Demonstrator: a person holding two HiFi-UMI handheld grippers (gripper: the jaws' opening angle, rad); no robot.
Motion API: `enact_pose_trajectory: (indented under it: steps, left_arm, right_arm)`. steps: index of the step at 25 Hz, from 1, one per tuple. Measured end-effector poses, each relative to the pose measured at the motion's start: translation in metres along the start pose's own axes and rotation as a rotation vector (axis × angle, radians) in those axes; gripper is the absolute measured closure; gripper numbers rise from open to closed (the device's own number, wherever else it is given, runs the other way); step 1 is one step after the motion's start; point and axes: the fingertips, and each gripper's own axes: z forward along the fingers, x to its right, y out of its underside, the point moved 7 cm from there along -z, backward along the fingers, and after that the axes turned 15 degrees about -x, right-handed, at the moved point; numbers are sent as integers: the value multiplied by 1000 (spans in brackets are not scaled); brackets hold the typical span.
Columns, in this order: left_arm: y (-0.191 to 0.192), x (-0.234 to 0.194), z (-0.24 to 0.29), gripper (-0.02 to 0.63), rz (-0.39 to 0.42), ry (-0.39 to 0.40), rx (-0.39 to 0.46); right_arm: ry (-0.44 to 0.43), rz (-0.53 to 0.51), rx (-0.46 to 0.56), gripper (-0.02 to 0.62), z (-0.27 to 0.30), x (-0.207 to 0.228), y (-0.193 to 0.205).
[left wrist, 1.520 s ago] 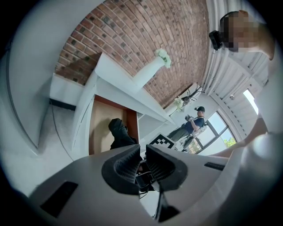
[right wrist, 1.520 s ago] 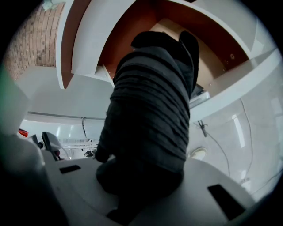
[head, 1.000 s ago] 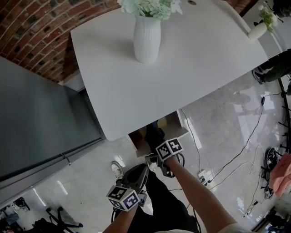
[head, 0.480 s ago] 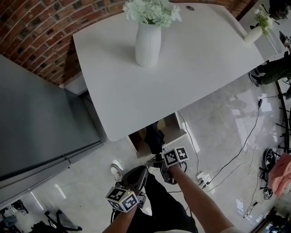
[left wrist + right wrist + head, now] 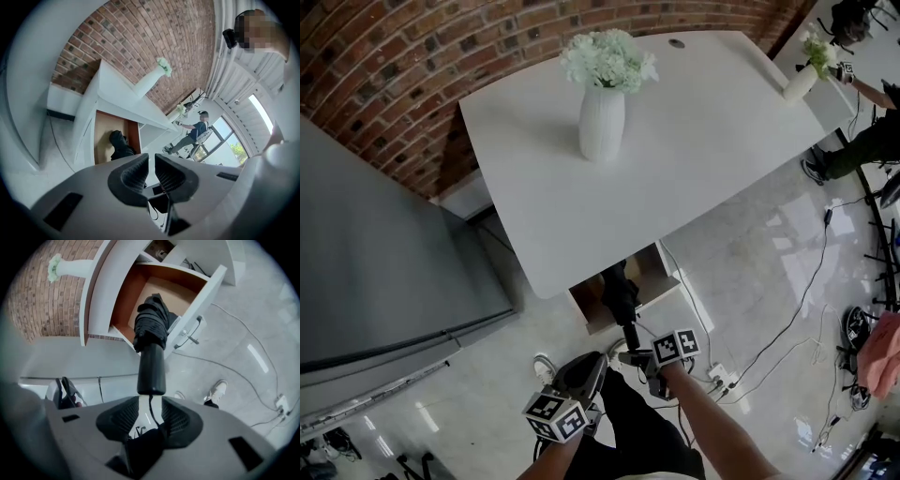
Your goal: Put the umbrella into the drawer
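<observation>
The black folded umbrella [image 5: 619, 292] [image 5: 151, 326] lies in the open white drawer [image 5: 667, 283] [image 5: 199, 310] under the table. Its handle [image 5: 151, 369] sticks out over the drawer's front towards me. My right gripper [image 5: 632, 355] [image 5: 150, 412] sits just behind the handle's end, open. Only the thin wrist cord hangs between its pads, and they do not press on it. My left gripper [image 5: 592, 364] [image 5: 151, 161] hangs shut and empty, lower left of the drawer. In the left gripper view the umbrella [image 5: 119, 145] shows inside the drawer.
A white vase of flowers [image 5: 602, 122] stands on the white table [image 5: 722, 141]. A grey cabinet [image 5: 384, 262] is at the left before a brick wall. Cables [image 5: 792, 314] and a power strip [image 5: 719, 378] lie on the shiny floor. A seated person [image 5: 862, 141] is at far right.
My right gripper has drawn back from the drawer and stands wider open, leaving the umbrella there. The left gripper has risen a little, still shut.
</observation>
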Motion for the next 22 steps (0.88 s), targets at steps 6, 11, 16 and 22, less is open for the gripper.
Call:
enact_pose_trajectory:
  steps: [6, 11, 16, 22]
  left_arm:
    - [-5, 8, -23, 561, 36, 8, -3]
    - [-9, 29, -43, 561, 82, 31, 4]
    - [-22, 53, -60, 561, 140, 61, -15]
    - [-35, 86, -85, 561, 204, 71, -34]
  right_arm:
    - [34, 25, 53, 443, -12, -4, 30]
    - [10, 6, 177, 478, -29, -29, 56]
    - [25, -104, 324, 477, -50, -80, 75]
    - [72, -269, 510, 479, -67, -168, 104]
